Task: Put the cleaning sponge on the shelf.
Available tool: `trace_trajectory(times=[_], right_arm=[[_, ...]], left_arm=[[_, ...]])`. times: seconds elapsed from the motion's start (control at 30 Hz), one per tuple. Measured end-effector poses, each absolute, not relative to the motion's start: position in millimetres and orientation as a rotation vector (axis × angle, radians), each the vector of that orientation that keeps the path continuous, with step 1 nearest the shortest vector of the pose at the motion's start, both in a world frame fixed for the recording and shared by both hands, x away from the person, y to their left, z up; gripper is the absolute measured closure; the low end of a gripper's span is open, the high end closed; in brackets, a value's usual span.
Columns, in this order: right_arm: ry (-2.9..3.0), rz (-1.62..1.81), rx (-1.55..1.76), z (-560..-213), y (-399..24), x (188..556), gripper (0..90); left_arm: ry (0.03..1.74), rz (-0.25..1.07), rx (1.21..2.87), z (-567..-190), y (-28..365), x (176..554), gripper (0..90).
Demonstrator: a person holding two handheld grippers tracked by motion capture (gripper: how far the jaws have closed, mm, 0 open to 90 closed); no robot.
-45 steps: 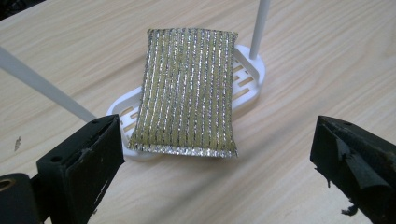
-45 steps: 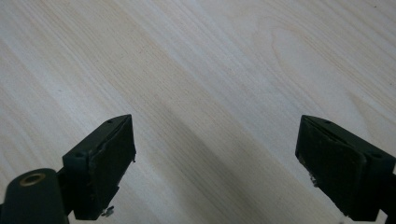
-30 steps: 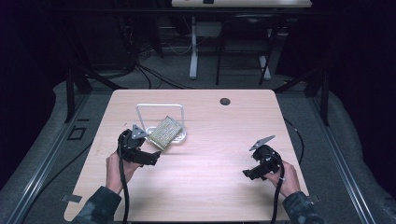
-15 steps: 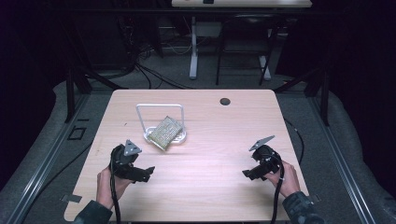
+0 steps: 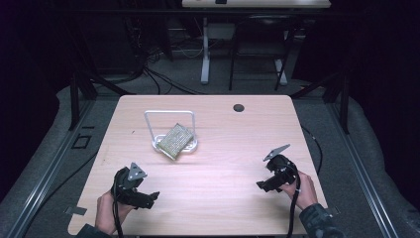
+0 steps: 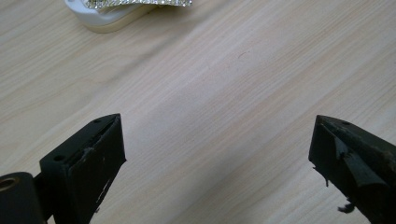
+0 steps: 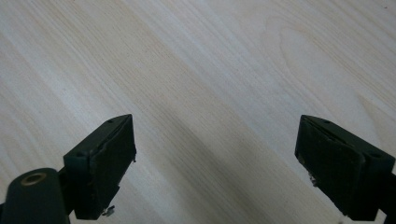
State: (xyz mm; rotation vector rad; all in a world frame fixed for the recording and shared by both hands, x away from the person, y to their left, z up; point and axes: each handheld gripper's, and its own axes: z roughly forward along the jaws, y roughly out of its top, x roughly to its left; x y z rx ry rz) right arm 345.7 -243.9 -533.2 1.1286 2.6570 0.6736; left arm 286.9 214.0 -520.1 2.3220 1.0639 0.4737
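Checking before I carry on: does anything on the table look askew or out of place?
Only the glittery silver rectangular pad: it sits tilted, propped on the white oval base of the white wire-frame stand, one corner overhanging the light wooden table.

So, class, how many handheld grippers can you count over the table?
2: the left gripper near the table's front-left edge, the right gripper near its front-right edge. None seem hidden.

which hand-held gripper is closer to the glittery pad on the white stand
The left hand-held gripper. It sits at the table's near left, on the same side as the pad and stand; the right hand-held gripper is across the table, farther off.
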Motion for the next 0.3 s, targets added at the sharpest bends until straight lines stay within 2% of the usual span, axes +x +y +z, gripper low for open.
trace_trajectory(times=[0.17,0.3], right_arm=[[2.657,0.672,1.136,-533.5,-243.8,345.7,12.1],[2.657,0.671,1.127,-533.7,-242.6,345.4,12.7]], left_arm=[[1.071,0.473,2.332,-523.4,212.4,289.0,3.4],[1.083,0.49,2.31,-522.3,214.5,292.5,6.9]])
